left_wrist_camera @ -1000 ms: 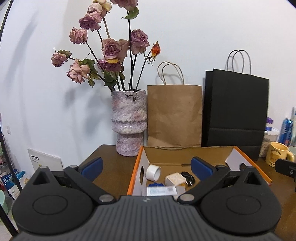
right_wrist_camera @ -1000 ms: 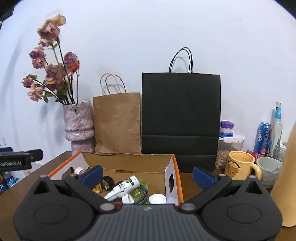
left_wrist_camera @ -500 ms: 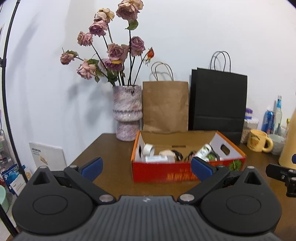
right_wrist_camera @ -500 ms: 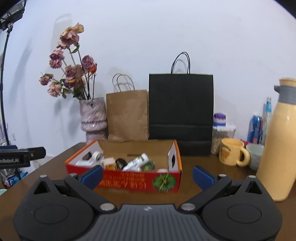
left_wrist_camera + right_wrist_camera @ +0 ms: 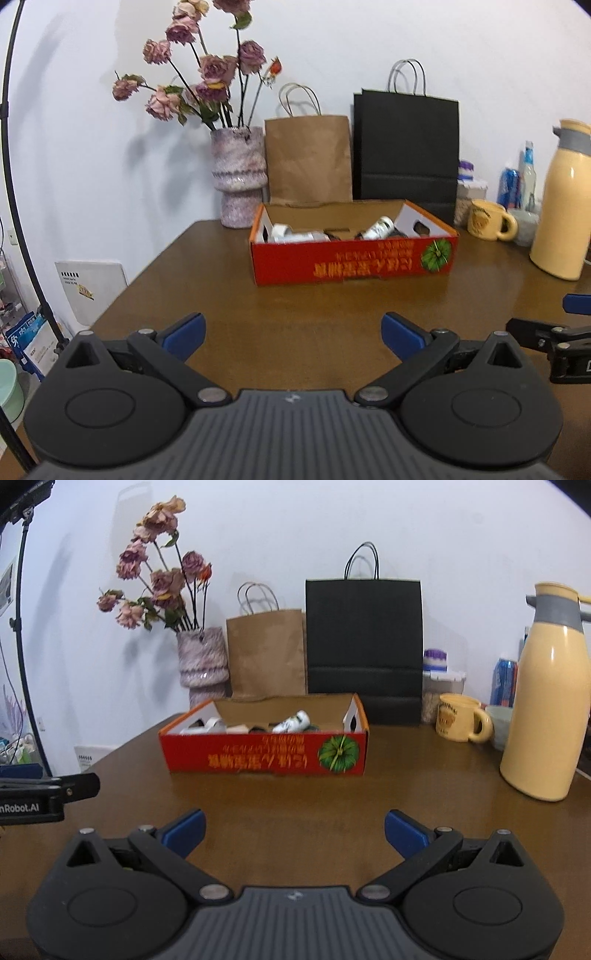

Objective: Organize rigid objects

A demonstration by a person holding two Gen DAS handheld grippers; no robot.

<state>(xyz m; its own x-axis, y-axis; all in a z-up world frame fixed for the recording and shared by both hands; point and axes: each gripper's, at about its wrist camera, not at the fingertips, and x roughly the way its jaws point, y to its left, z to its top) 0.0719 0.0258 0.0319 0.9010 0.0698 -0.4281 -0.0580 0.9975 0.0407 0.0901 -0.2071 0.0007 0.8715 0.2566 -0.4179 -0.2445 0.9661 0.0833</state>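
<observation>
A red cardboard box (image 5: 351, 262) with orange rims stands on the brown table (image 5: 295, 317), also in the right wrist view (image 5: 266, 757). Inside it lie a white tape roll (image 5: 279, 231), a white bottle (image 5: 376, 228) and other small items, partly hidden by the front wall. My left gripper (image 5: 293, 330) is open and empty, well in front of the box. My right gripper (image 5: 294, 830) is open and empty, also in front of the box. The right gripper's body shows at the right of the left wrist view (image 5: 550, 339).
A vase of dried roses (image 5: 238, 177), a brown paper bag (image 5: 308, 158) and a black paper bag (image 5: 406, 147) stand behind the box. A yellow mug (image 5: 461, 718), cans and a tall yellow thermos (image 5: 546, 701) stand at the right. The table's left edge is near a white board (image 5: 92, 284).
Both grippers have pulled back from above the box toward the table's front, so the box looks smaller and farther. Both stay open and empty.
</observation>
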